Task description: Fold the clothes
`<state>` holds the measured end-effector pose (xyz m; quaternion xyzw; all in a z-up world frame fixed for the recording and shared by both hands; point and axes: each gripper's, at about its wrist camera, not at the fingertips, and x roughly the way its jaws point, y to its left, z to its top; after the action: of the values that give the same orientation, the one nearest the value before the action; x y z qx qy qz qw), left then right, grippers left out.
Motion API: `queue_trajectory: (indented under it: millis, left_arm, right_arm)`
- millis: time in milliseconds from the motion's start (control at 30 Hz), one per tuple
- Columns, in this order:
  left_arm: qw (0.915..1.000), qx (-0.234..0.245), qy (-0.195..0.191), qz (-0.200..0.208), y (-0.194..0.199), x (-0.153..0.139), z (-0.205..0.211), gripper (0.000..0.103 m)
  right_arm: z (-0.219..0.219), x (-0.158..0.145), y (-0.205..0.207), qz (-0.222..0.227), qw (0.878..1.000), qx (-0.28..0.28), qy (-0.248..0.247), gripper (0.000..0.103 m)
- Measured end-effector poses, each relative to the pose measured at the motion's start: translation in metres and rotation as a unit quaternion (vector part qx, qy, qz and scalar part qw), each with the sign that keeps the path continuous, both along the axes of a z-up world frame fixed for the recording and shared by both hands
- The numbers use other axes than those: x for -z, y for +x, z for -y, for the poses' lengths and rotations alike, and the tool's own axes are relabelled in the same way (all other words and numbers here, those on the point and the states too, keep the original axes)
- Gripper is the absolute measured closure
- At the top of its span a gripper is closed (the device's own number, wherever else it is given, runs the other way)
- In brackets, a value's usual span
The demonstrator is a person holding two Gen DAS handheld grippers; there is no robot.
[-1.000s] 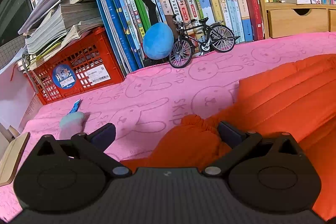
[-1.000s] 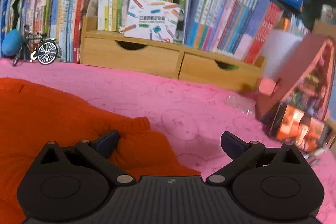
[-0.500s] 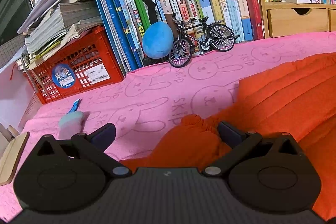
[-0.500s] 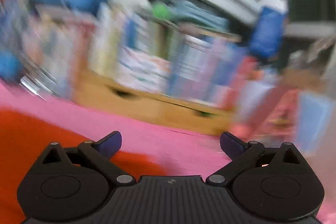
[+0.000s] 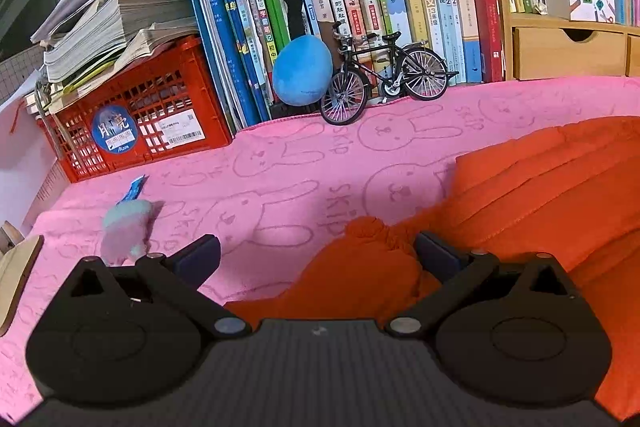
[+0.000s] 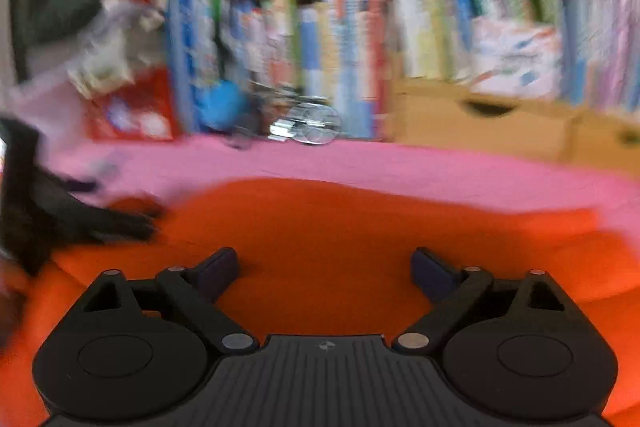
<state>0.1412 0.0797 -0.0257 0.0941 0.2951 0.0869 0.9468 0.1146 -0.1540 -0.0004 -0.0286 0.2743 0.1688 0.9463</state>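
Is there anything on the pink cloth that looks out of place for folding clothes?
Yes. A small pastel plush toy and a blue wrapper lie loose on the pink cloth, left of the orange garment.

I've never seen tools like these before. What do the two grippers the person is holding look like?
Both look alike. The left gripper and right gripper each have a matte black ribbed body, two round black discs joined to angled black link arms with silver pivot pins, and two stubby dark fingertips. No cables, hands or sleeves show.
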Motion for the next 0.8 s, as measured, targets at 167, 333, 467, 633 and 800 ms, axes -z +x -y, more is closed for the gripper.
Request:
queue_trajectory:
  millis: [167,333,467,633,800]
  left_arm:
    - [1.0,0.001,-0.003,0.0,0.0,0.0,0.0,0.0]
    - [1.0,0.001,-0.007,0.0,0.001,0.0,-0.002,0.0]
    - [0.9999,0.002,-0.011,-0.001,0.001,0.0,-0.003,0.0]
    - [0.9999,0.002,-0.01,-0.001,0.001,0.0,-0.002,0.0]
    - [0.9999,0.002,-0.017,-0.002,0.002,0.0,-0.004,0.0]
  right_arm:
    - [0.061,0.011,0.01,-0.017,0.996,0.09,0.008,0.007]
    - [0.099,0.017,0.014,-0.021,0.987,0.158,-0.008,0.005]
    - [0.141,0.023,0.015,-0.047,0.973,0.225,0.022,0.001]
    - [0.158,0.018,-0.002,-0.039,0.958,0.283,0.024,0.001]
    - [0.125,-0.007,-0.066,0.045,0.964,0.258,0.041,0.002]
